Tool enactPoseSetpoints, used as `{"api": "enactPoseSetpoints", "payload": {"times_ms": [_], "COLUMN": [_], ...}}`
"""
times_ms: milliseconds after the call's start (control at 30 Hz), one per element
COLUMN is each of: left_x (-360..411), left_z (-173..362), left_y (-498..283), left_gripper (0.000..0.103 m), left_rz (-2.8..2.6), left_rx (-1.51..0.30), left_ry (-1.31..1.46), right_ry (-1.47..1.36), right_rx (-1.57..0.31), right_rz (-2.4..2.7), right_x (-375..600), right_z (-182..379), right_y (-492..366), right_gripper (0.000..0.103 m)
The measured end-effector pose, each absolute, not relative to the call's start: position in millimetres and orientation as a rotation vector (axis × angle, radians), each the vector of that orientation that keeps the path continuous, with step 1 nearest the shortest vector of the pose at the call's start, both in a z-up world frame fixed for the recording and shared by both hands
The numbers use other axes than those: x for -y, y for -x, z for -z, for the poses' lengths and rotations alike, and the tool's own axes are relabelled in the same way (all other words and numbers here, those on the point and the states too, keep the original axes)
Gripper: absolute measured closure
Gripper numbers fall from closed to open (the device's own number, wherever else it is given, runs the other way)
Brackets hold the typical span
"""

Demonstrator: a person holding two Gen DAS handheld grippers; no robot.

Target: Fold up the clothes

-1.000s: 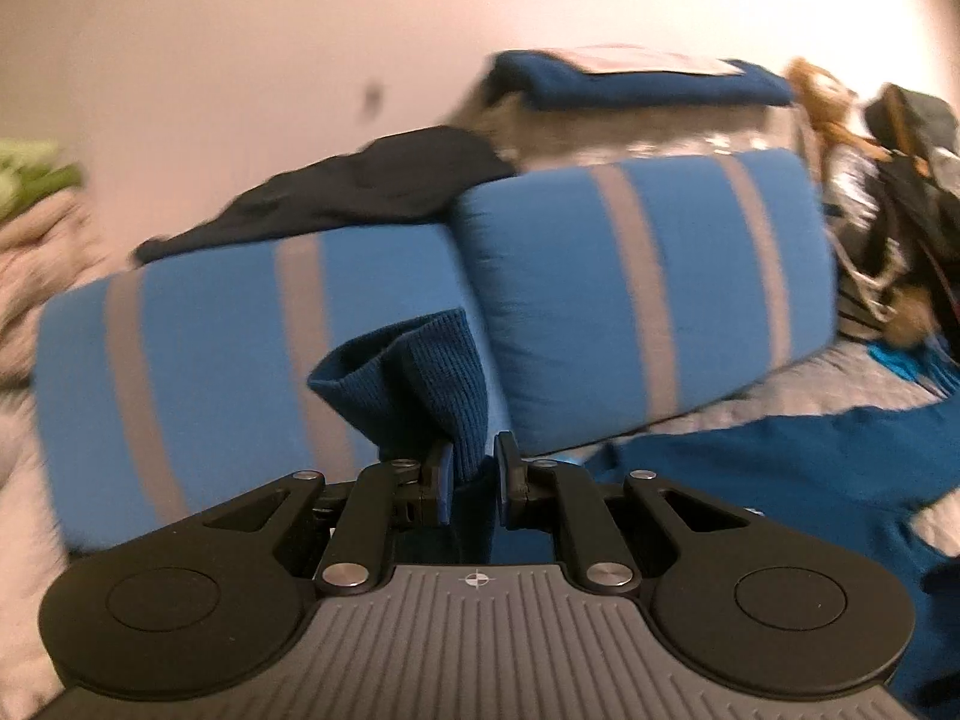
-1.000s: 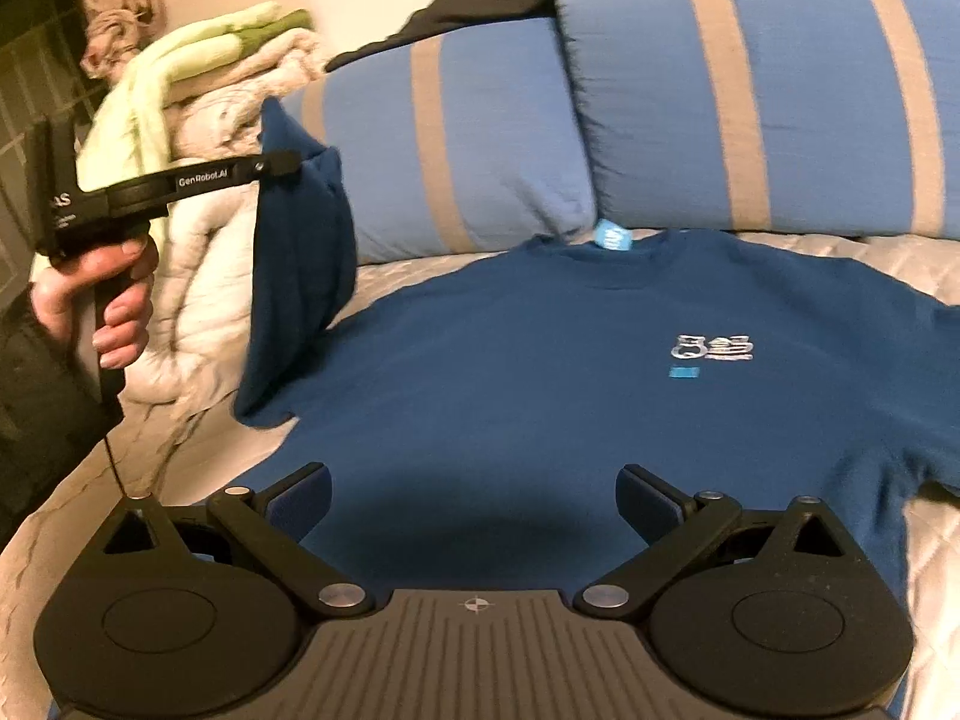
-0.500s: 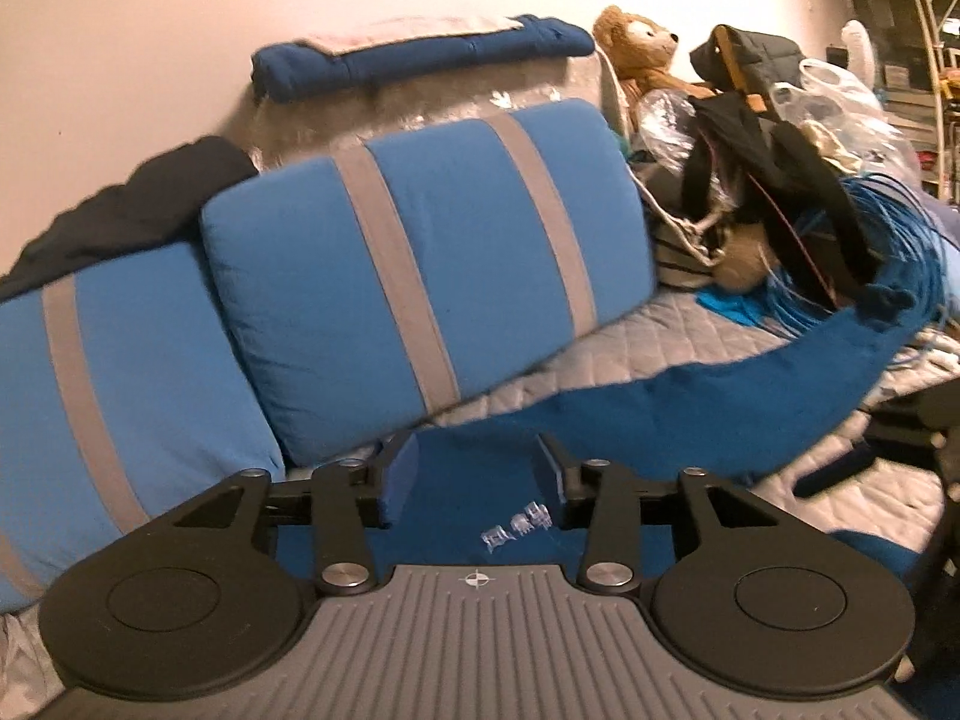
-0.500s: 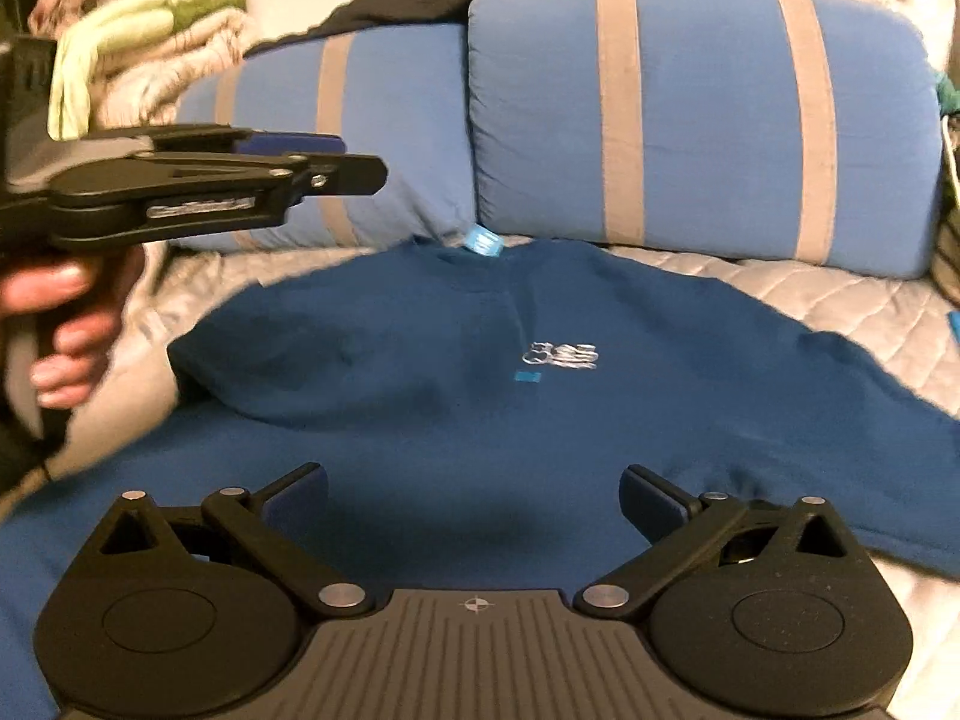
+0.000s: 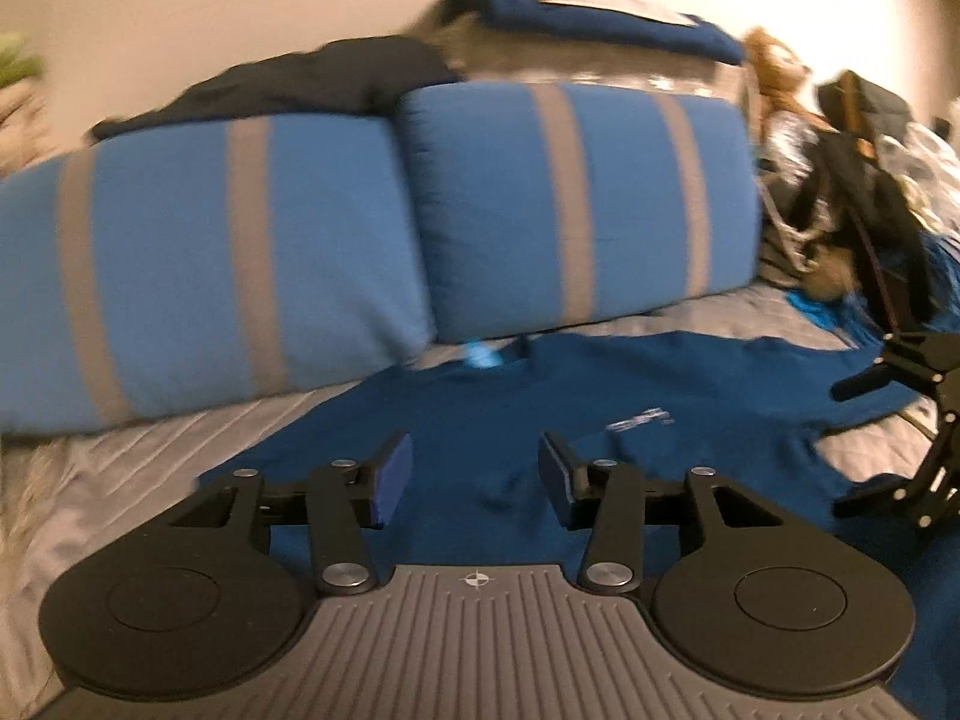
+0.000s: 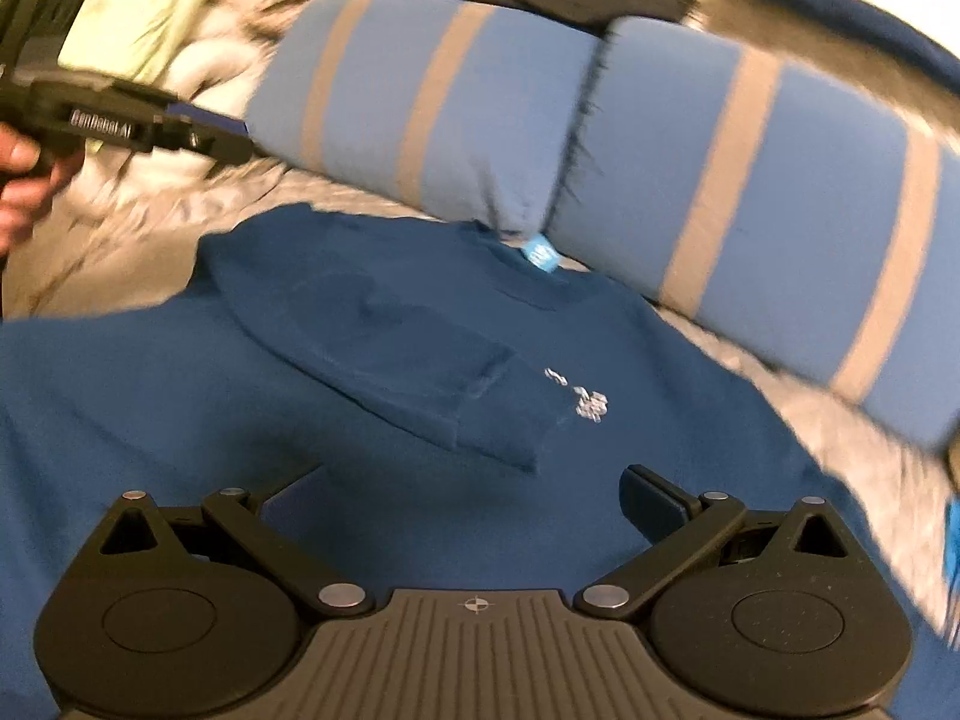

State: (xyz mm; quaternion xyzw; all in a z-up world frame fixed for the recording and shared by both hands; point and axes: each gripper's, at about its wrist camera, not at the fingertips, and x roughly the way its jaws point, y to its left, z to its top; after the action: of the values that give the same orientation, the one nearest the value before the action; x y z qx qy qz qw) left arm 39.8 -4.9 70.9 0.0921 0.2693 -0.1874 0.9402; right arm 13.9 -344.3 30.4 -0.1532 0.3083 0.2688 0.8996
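Bed: grey quilted cover, runs under and ahead of both grippers. Two blue pillows with grey stripes stand at the far edge, beyond the fingers in both views. Both views are motion-blurred.

Blue sweatshirt: lies flat on the quilt, front up, collar and light blue neck tag toward the pillows, directly ahead of and below the right gripper. White chest logo sits just ahead of its fingers, slightly right.

Change since 1.0 s ago: the left sleeve, then pinched and held up in the left gripper, now lies folded inward across the chest, cuff end just short of the logo. It rests on the body panel with no gripper touching it.

Left gripper: fingers now stand moderately apart with nothing between them; 1.0 s ago they were clamped on the sleeve. In the right wrist view it sits far to the upper left, above the quilt, well clear of the garment, the person's hand around its handle.

Right gripper: fingers spread wide, empty, hovering over the lower chest; same wide opening as 1.0 s ago. In the left wrist view it shows at the far right edge, over the opposite sleeve area.

Judgement: first sleeve fold looks complete and released. The other sleeve remains spread toward the right, so it is the likely next fold, then the body. The folded sleeve lies with some wrinkling near the cuff; may need smoothing.
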Motion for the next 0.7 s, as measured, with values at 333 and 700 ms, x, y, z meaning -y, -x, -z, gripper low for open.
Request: {"api": "enactPoseSetpoints", "payload": {"times_ms": [333, 700], "left_x": [-84, -107], "left_z": [-38, -1], "left_y": [-38, -33], "left_gripper": [0.057, 0.057], "left_rz": [0.221, 0.188], "left_rx": [-0.636, -0.699], "left_ry": [-0.109, -0.113], "right_ry": [0.622, 0.831], "right_rx": [-0.586, -0.582], "right_rz": [-0.669, -0.731], "right_x": [306, 274], "right_z": [-19, 14], "right_y": [-37, -64], "right_gripper": [0.012, 0.031]}}
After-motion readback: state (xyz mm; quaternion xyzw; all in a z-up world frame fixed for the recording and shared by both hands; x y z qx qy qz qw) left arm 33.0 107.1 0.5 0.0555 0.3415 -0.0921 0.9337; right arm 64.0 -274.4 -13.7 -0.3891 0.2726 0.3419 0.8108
